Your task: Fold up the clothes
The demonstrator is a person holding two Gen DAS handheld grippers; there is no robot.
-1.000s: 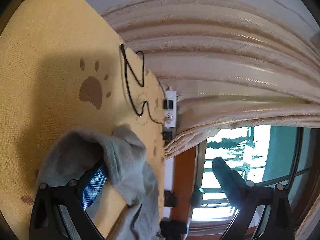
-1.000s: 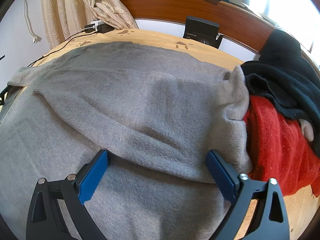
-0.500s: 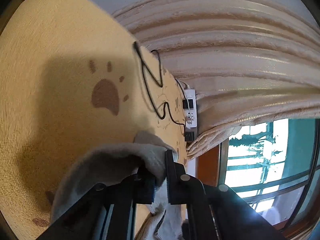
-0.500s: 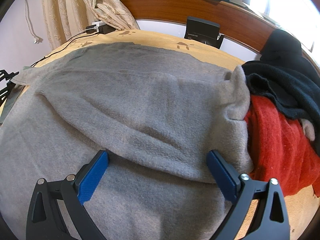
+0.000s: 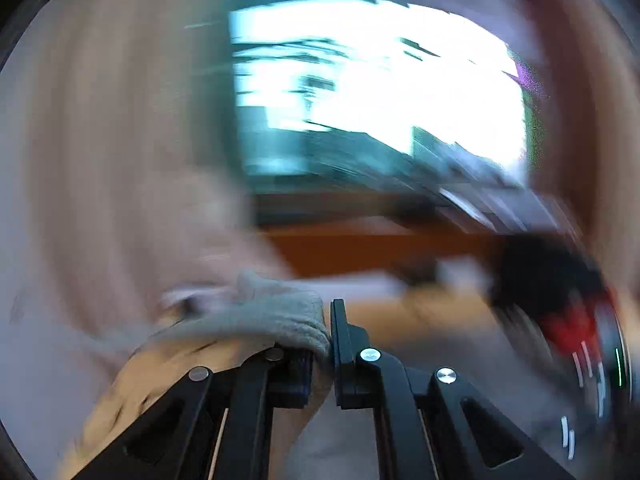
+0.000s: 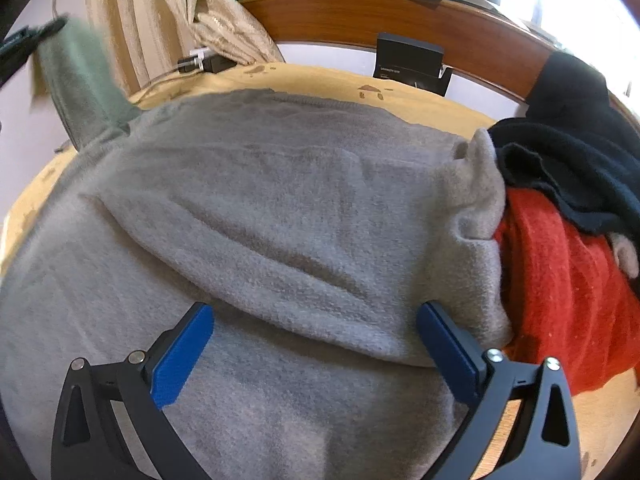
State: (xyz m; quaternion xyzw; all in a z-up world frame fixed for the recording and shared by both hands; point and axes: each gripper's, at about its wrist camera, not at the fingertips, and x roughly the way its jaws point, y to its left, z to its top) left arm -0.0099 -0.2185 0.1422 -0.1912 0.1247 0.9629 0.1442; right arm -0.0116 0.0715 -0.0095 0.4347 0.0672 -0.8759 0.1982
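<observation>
Grey knit fills most of the right wrist view: the grey sweater [image 6: 280, 216] lies spread over the yellow cover [image 6: 420, 96], a fold ridge running across its middle. The right claw [image 6: 316, 344] sits low in the frame with its blue-padded fingers [image 6: 180, 360] spread wide apart, the fold's edge lying between them and nothing pinched. At the upper left of that frame a sleeve [image 6: 80, 76] of the sweater is lifted off the surface, blurred. To the right, touching the sweater's side, are a red garment [image 6: 560, 280] and a black garment [image 6: 572, 140] heaped above it. In the heavily blurred left wrist view, the left claw [image 5: 330, 344] is pressed together, pinching a bunch of grey sleeve cloth [image 5: 272, 320] at lower centre. A bright window [image 5: 380, 92] smears across the upper part.
</observation>
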